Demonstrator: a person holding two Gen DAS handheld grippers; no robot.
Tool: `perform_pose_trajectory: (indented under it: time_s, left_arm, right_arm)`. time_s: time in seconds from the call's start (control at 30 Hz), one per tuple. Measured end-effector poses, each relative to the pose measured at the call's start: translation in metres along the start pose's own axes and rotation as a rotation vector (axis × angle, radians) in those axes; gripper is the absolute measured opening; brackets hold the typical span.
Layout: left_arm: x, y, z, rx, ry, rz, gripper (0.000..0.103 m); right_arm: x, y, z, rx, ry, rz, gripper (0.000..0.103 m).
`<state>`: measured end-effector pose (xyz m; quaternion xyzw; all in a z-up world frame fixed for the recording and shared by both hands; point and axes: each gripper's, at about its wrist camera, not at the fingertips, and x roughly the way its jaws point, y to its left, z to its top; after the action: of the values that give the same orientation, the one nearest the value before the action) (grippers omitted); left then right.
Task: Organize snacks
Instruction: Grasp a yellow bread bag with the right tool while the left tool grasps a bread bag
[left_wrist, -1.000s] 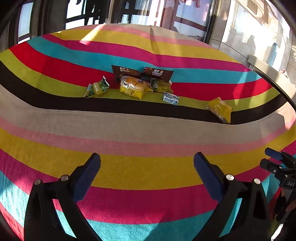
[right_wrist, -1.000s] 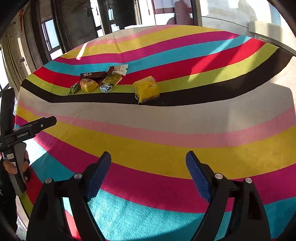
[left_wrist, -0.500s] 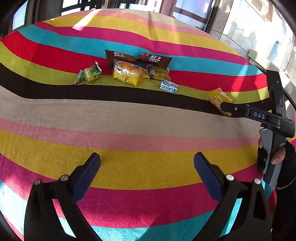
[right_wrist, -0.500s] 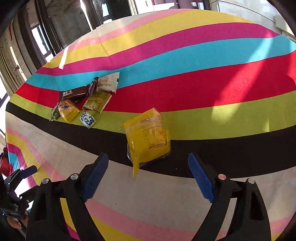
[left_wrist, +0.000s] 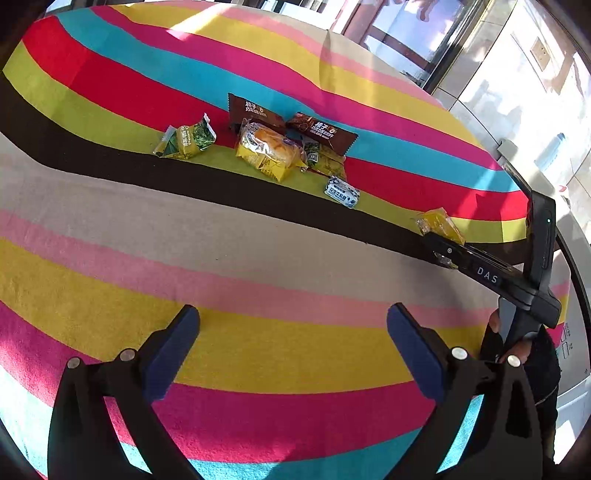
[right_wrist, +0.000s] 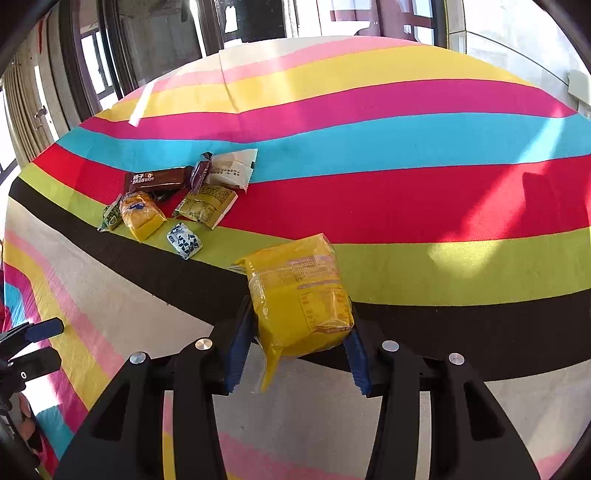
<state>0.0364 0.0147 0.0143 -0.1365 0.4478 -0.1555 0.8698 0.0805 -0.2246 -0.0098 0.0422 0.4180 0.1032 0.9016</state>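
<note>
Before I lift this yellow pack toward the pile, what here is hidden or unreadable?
- Yellow pack: underside and near end hidden by the right gripper, closing on it; the left wrist view shows only its far corner.
- Olive packet: partly covered by the bread pack, left wrist view.
- Pack labels: too small to read.
- Person's hand: mostly behind the handle.

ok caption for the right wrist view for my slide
Right gripper closing on a yellow plastic-wrapped snack pack on the striped cloth, apart from the snack pile.

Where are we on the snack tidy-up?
Done: a cluster of snacks already lies together on the striped cloth. In hand: the right gripper is closing on the stray yellow packet, which sits between its jaws. Left: carry it to the cluster. The left gripper is open, empty.
</note>
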Motion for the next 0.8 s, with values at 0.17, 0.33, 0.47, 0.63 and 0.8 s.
perform_pose_trajectory:
  time_s: [0.17, 0.33, 0.47, 0.63, 0.8]
  left_arm:
    - [0.030, -0.008, 0.053, -0.027, -0.045, 0.089, 0.101]
    - [0.070, -0.006, 0.102, -0.140, -0.042, 0.173, 0.101]
    - [0.088, -0.007, 0.128, -0.257, -0.070, 0.326, 0.101]
    - [0.112, -0.019, 0.134, -0.158, -0.024, 0.439, 0.099]
    - [0.083, -0.027, 0.100, 0.030, -0.065, 0.332, 0.057]
  right_arm:
    - [0.005, -0.004, 0.002, 0.020, 0.019, 0.009, 0.046]
    - [0.009, -0.010, 0.002, 0.055, 0.027, 0.045, 0.046]
    - [0.009, -0.014, 0.002, 0.073, 0.023, 0.067, 0.046]
    - [0.009, -0.017, 0.002, 0.090, 0.019, 0.090, 0.046]
    - [0.009, -0.018, 0.003, 0.091, 0.018, 0.095, 0.046]
